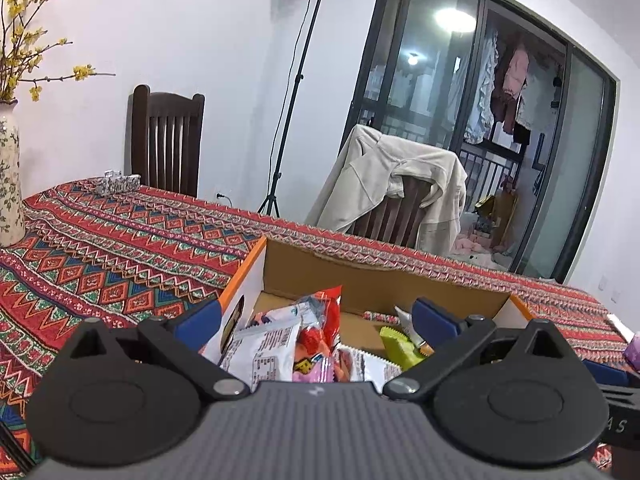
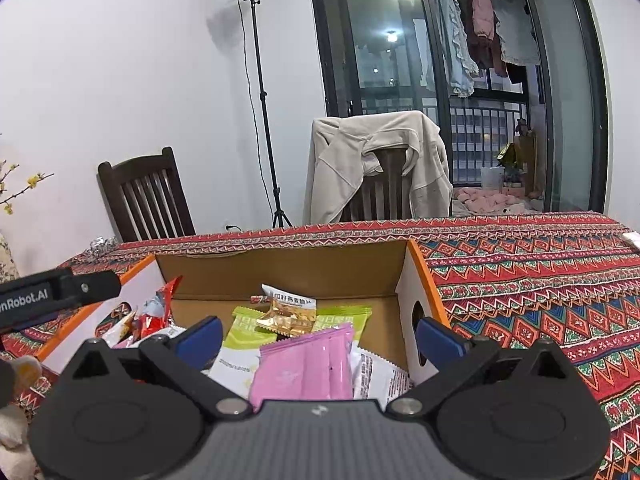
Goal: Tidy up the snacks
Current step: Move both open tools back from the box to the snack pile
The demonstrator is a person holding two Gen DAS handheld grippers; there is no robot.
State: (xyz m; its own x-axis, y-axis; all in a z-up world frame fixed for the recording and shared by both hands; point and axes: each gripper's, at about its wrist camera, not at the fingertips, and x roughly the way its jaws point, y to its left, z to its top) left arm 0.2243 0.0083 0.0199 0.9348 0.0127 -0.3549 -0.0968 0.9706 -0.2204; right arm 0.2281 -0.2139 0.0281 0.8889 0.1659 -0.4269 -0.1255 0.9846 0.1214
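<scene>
Your left gripper (image 1: 316, 316) hangs over the near left part of the open brown cardboard box with orange edges (image 1: 384, 280), its blue-padded jaws spread wide with nothing between them. One blue pad (image 1: 200, 318) sits outside the box's left wall, the other above the packets inside. Below it you have a white printed snack packet (image 1: 268, 344) leaning against the left wall, with a red snack wrapper (image 1: 326, 312) standing just to its right and a lime-green packet with a zigzag edge (image 1: 398, 342) further right.

Your right gripper (image 2: 318, 334) hovers over the near right part of the same box (image 2: 280, 276), jaws likewise released and empty. Right under it lies a pink foil packet (image 2: 308, 364), overlapping a white packet with fine print (image 2: 374, 376) on its right. Beyond them, a crumpled gold wrapper (image 2: 286, 320) rests on top of a pair of green packets (image 2: 248, 328), with a white pouch with a gold label (image 2: 292, 300) behind it toward the far wall.

The box stands on a red patterned woven tablecloth (image 2: 520, 280). Across the table, a beige jacket (image 2: 376, 160) drapes over a dark wooden chair, and a black light stand (image 2: 264, 120) rises by the white wall.
</scene>
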